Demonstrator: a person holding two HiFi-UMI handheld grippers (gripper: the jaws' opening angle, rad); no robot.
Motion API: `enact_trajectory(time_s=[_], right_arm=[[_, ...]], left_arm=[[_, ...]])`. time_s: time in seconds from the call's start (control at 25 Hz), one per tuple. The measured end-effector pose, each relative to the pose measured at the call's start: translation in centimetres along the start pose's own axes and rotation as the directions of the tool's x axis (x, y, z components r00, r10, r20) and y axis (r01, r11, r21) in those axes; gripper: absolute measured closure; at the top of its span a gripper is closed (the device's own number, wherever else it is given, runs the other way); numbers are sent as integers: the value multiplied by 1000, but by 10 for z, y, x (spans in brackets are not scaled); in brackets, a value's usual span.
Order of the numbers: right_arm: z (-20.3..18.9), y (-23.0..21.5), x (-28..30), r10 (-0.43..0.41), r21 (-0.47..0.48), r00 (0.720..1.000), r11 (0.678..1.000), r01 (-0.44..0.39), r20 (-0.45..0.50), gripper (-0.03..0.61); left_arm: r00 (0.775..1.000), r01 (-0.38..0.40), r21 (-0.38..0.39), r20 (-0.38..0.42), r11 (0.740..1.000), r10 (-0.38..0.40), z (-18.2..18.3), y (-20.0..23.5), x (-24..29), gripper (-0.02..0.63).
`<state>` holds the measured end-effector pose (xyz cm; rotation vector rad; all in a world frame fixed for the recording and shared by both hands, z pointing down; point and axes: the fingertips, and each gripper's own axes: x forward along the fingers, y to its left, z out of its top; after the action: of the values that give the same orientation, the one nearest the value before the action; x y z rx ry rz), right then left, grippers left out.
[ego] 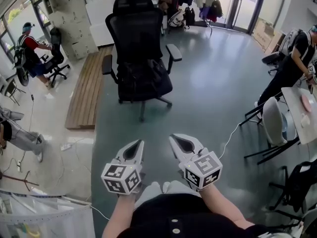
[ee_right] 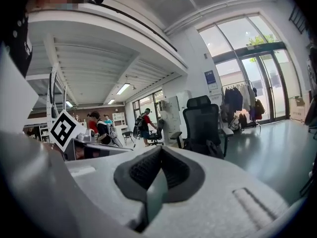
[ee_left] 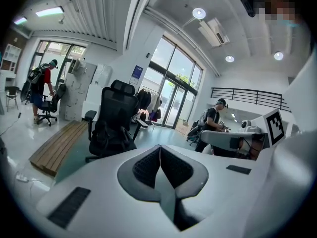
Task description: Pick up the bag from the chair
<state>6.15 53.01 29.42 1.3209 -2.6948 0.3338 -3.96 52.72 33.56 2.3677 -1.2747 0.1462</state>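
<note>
Nothing of the pick-up is done yet. The bag [ego: 142, 77] sits on the seat of the chair [ego: 137, 21], well ahead of me across open floor [ego: 213, 88], and neither gripper is anywhere near it. The left gripper [ego: 140, 144] has its jaws pressed together with nothing between them, and the right gripper [ego: 173, 139] is closed the same way, also empty (each gripper view shows the ribbed pads meeting edge to edge). Both point slightly downward, side by side just in front of my body.

So the whole job is left, as I judge it: close the gap to the chair, open at least one set of jaws, find a hold and lift the bag clear of the seat.

The hard part is reading the bag. It is black against a black chair, so from the head view I cannot trace its outline or find a strap or handle. The gripper views show a dark lump on the seat, too small to make out more. My forearms are cut off at the bottom edge.
</note>
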Motion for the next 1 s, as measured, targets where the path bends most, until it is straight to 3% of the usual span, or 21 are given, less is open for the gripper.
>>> enact_trajectory(time_s=[0.28, 0.68, 1.0], right_arm=[[8, 0, -8, 8, -6, 999, 1000, -8, 48, 580], [-17, -8, -23, 72, 27, 997, 997, -72, -2, 580], [-15, -30, 9, 75, 67, 997, 995, -74, -6, 580]], left_arm=[[1000, 0, -11, -3, 1000, 0, -9, -8, 0, 594], [1000, -3, -55, -9, 998, 2, -21, -31, 12, 594], [1000, 20, -55, -21, 998, -21, -8, -19, 44, 594]])
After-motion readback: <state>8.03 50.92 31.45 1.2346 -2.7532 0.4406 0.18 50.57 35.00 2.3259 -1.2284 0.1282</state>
